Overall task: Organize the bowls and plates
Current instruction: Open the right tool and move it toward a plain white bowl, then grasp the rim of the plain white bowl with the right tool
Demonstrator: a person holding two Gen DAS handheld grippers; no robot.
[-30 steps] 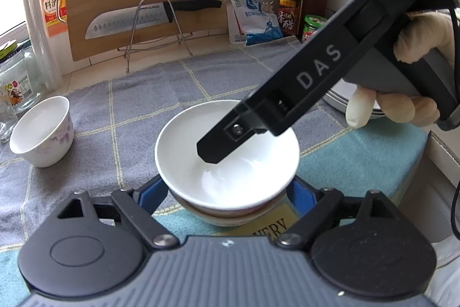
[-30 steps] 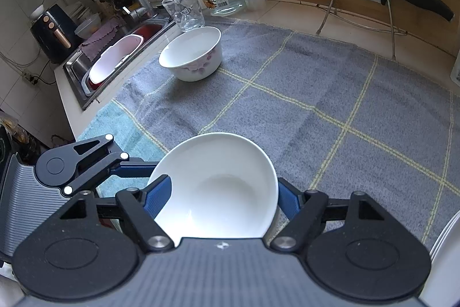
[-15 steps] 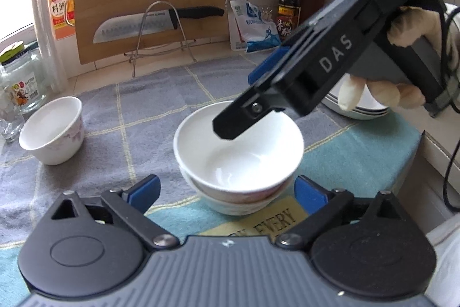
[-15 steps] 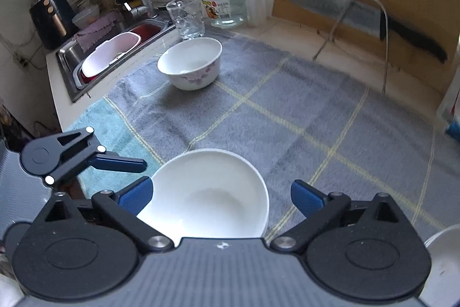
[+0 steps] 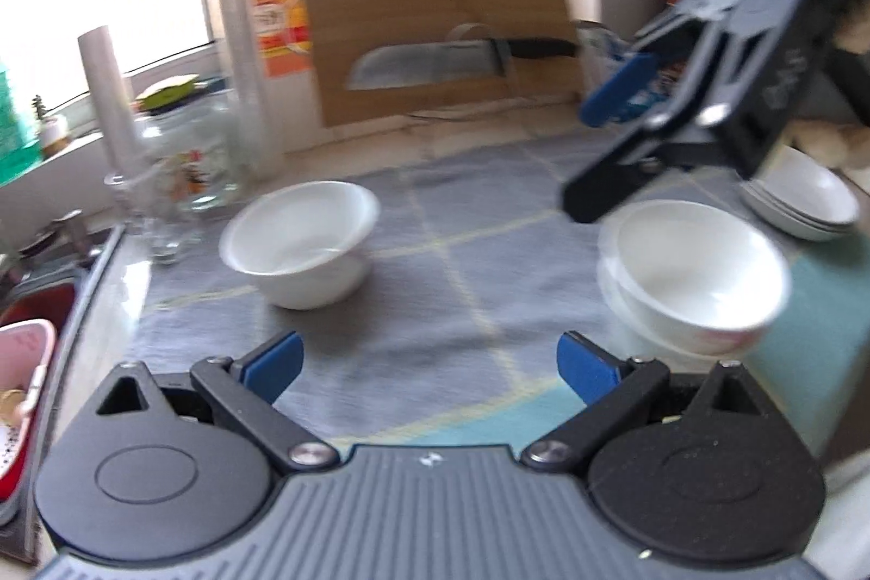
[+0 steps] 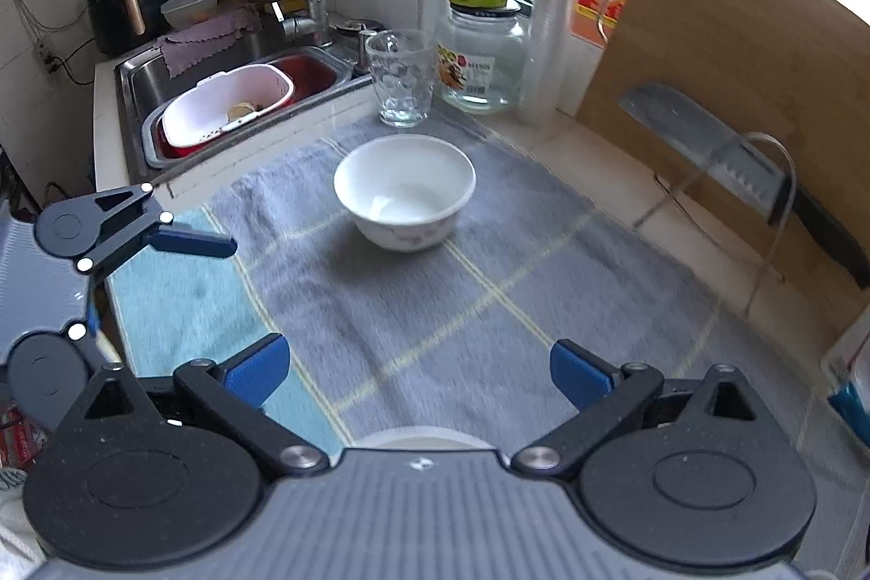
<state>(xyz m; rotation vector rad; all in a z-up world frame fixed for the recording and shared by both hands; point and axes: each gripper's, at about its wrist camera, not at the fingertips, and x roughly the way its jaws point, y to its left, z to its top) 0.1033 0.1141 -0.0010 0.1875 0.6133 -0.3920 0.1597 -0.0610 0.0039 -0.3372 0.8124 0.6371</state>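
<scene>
Two white bowls sit nested in a stack (image 5: 690,275) on the teal end of the cloth, to the right of my left gripper (image 5: 429,365). Its jaws have just been opening and stand wide, with nothing between them. A single white flowered bowl (image 5: 302,243) (image 6: 405,191) stands alone further along the grey cloth. My right gripper (image 6: 418,370) is open and empty too, hovering above the stack (image 6: 429,438), whose rim peeks out below it. In the left wrist view the right gripper (image 5: 603,150) hangs over the stack, apart from it.
White plates (image 5: 805,205) are piled at the far right. A glass cup (image 6: 401,80), a jar (image 6: 481,58) and a sink with a pink basket (image 6: 228,107) lie beyond the single bowl. A cutting board (image 6: 723,80) and a knife on a wire rack (image 6: 734,161) line the back.
Both grippers let go of the nested bowls and opened. The left one swung left, leaving the stack at its right. The right one rose and turned towards the single bowl.
</scene>
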